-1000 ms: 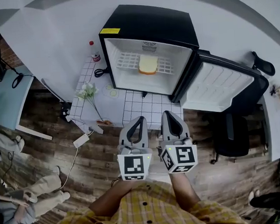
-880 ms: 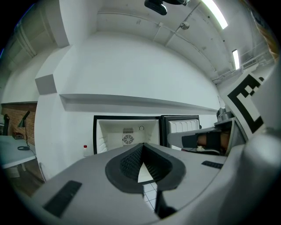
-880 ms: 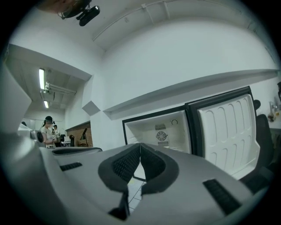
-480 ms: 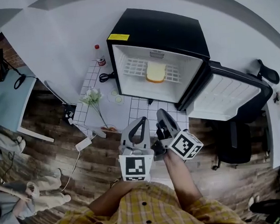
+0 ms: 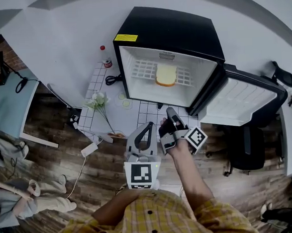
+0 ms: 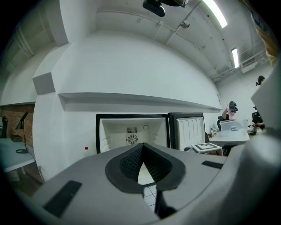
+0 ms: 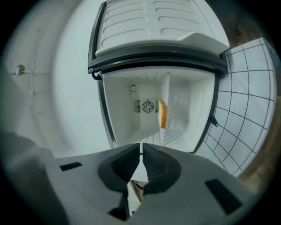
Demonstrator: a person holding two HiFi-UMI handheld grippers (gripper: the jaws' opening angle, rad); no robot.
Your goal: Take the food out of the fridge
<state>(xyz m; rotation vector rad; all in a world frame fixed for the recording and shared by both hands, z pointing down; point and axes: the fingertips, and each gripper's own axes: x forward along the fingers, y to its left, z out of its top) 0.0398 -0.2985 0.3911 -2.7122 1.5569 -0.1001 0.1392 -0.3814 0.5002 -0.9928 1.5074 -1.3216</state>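
A slice of bread (image 5: 166,74) with an orange-brown crust lies on the white wire shelf inside the open black mini fridge (image 5: 172,27). Its door (image 5: 244,99) is swung wide to the right. Both grippers hover over the floor in front of the fridge, pointing at it. My left gripper (image 5: 147,124) is shut and holds nothing. My right gripper (image 5: 170,112) is rolled onto its side, shut and empty, slightly nearer the fridge. In the right gripper view the bread (image 7: 163,113) shows edge-on beyond the closed right gripper (image 7: 141,154). The left gripper view shows the fridge (image 6: 131,132) past its closed left gripper (image 6: 142,145).
A white tiled mat (image 5: 135,111) lies under the fridge front, with a flower sprig (image 5: 97,99) and a red-capped bottle (image 5: 105,57) at its left. A white power strip (image 5: 88,149) lies on the wood floor. A black chair (image 5: 243,146) stands right; a person's legs (image 5: 27,199) are left.
My right gripper has rolled about a quarter turn onto its side and moved forward and down toward the fridge. The left gripper has edged forward. Both stayed shut.
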